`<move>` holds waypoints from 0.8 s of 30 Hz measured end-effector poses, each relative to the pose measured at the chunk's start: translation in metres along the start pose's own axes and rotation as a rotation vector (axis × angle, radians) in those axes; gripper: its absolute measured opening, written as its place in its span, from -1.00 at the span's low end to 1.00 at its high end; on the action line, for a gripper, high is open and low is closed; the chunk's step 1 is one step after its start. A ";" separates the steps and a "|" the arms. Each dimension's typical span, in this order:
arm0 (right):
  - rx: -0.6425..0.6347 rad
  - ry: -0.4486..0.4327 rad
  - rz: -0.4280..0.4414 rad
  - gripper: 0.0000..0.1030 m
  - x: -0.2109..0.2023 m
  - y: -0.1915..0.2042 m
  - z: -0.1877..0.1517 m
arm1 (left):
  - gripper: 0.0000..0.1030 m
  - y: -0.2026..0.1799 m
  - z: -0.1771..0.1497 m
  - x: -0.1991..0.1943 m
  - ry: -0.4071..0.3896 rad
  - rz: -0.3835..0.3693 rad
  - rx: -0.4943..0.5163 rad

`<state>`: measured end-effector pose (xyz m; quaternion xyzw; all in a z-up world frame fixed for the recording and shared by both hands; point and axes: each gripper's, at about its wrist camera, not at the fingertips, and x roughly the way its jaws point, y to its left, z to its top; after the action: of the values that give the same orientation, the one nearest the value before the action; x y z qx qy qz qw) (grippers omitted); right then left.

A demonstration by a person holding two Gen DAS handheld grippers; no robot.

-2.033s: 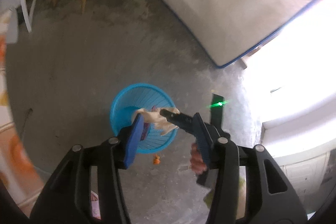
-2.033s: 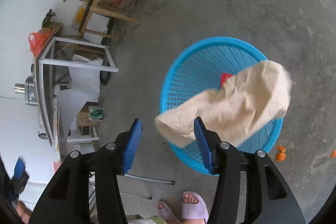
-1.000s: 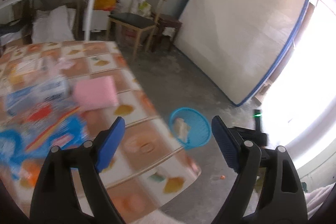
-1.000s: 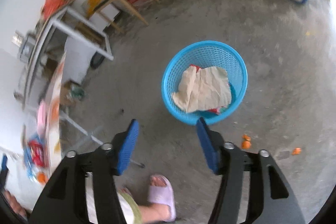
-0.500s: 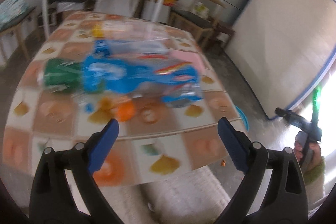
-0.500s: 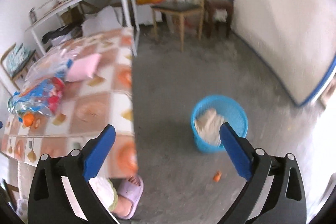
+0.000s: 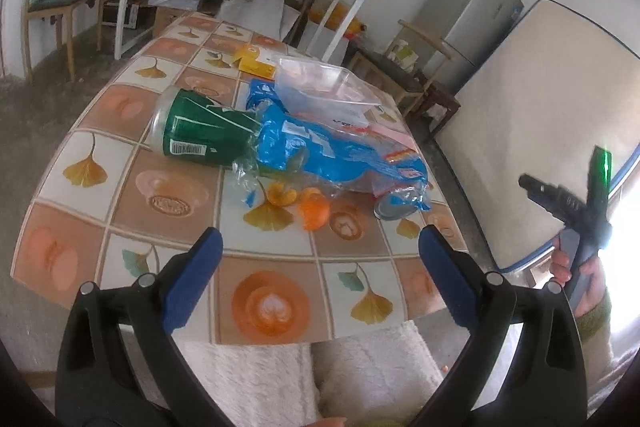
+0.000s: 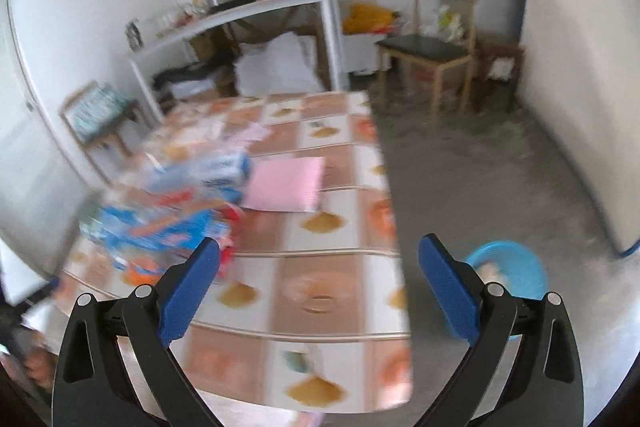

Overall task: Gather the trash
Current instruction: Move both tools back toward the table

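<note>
Step in hand: between pickups; judging by the blue plastic mesh basket (image 8: 516, 273) on the concrete floor with pale crumpled paper already in it, some trash is collected and more waits on the tiled worktop (image 7: 132, 163).
Left hand-held gripper (image 7: 318, 277): jaws wide apart, having just been opening, nothing between them; it hangs over the near edge of the worktop.
Right hand-held gripper (image 8: 318, 285): also spread fully, having just been opening, and empty; its view is blurred.
Trash left: crushed green can (image 7: 200, 137), blue crinkled plastic wrapper (image 7: 332, 155) overlapping the can's end, orange peel pieces (image 7: 314, 213) just in front of the wrapper, clear plastic bag (image 7: 320, 83) behind.
Next move: probably reach forward and down to the peel or wrapper, close on one item, then carry it right to the basket.
</note>
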<state>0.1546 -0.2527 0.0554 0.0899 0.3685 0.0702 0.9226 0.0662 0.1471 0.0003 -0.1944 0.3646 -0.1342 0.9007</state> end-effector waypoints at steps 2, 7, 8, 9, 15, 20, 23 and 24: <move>0.051 0.054 0.073 0.87 0.017 0.004 0.002 | 0.84 0.005 -0.001 0.001 -0.029 -0.037 -0.004; 0.108 0.152 0.229 0.87 0.055 0.021 0.002 | 0.84 0.002 0.004 0.014 -0.054 -0.094 0.059; 0.085 0.157 0.243 0.87 0.061 0.030 0.004 | 0.84 0.001 0.004 0.018 -0.050 -0.098 0.069; 0.055 0.162 0.256 0.87 0.065 0.038 0.007 | 0.84 0.000 0.006 0.022 -0.044 -0.100 0.076; -0.158 0.213 0.305 0.87 0.095 0.100 0.047 | 0.83 -0.005 0.017 0.050 -0.007 -0.132 0.084; -0.177 0.410 0.317 0.87 0.143 0.122 0.075 | 0.83 0.001 0.022 0.066 0.013 -0.246 -0.049; -0.075 0.513 0.333 0.87 0.172 0.112 0.080 | 0.79 0.002 0.019 0.078 0.022 -0.260 -0.092; -0.057 0.533 0.339 0.87 0.178 0.110 0.080 | 0.76 0.001 0.019 0.083 0.022 -0.258 -0.093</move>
<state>0.3304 -0.1202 0.0177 0.1024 0.5751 0.2544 0.7707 0.1376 0.1209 -0.0380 -0.2797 0.3523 -0.2340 0.8619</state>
